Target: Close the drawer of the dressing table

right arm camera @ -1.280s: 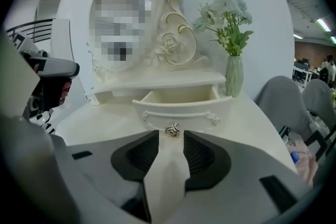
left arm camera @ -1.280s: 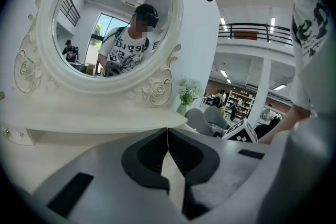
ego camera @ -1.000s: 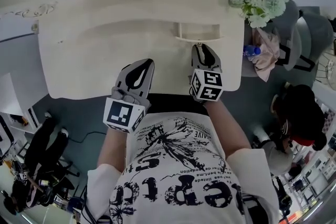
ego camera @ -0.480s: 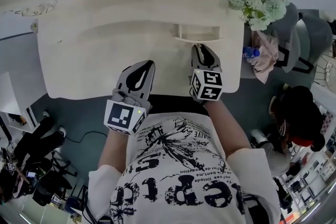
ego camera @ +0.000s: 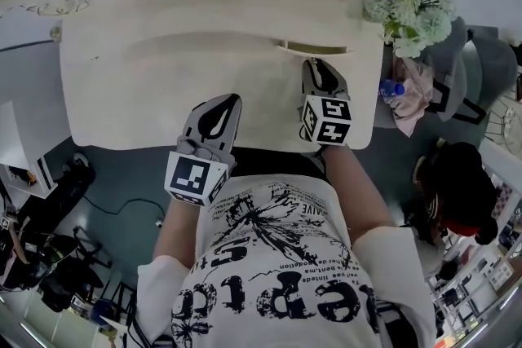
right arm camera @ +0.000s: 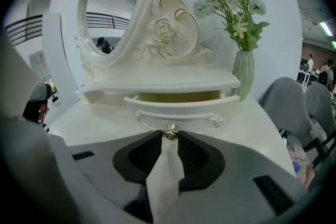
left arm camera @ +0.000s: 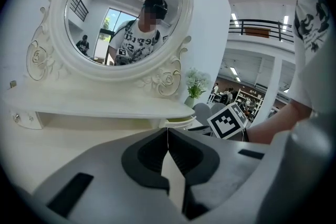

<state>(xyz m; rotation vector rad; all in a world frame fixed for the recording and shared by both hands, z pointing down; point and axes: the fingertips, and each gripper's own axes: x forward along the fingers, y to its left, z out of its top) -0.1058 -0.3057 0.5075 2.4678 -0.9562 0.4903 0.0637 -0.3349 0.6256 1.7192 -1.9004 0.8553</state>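
The small cream drawer under the dressing table's raised shelf stands a little way out; the right gripper view shows its curved front. Its silver rose-shaped knob sits between the tips of my right gripper, whose jaws have just been closing and now pinch it. My left gripper hovers over the front of the tabletop, shut with nothing in it.
An oval mirror in a carved frame rises at the back of the table. A vase of white flowers stands at its right end. Grey chairs, a pink cloth and a blue bottle lie to the right.
The drawer has slid inward under the shelf and shows much less of its inside. My right gripper has moved forward with the knob. The left gripper has stayed put.
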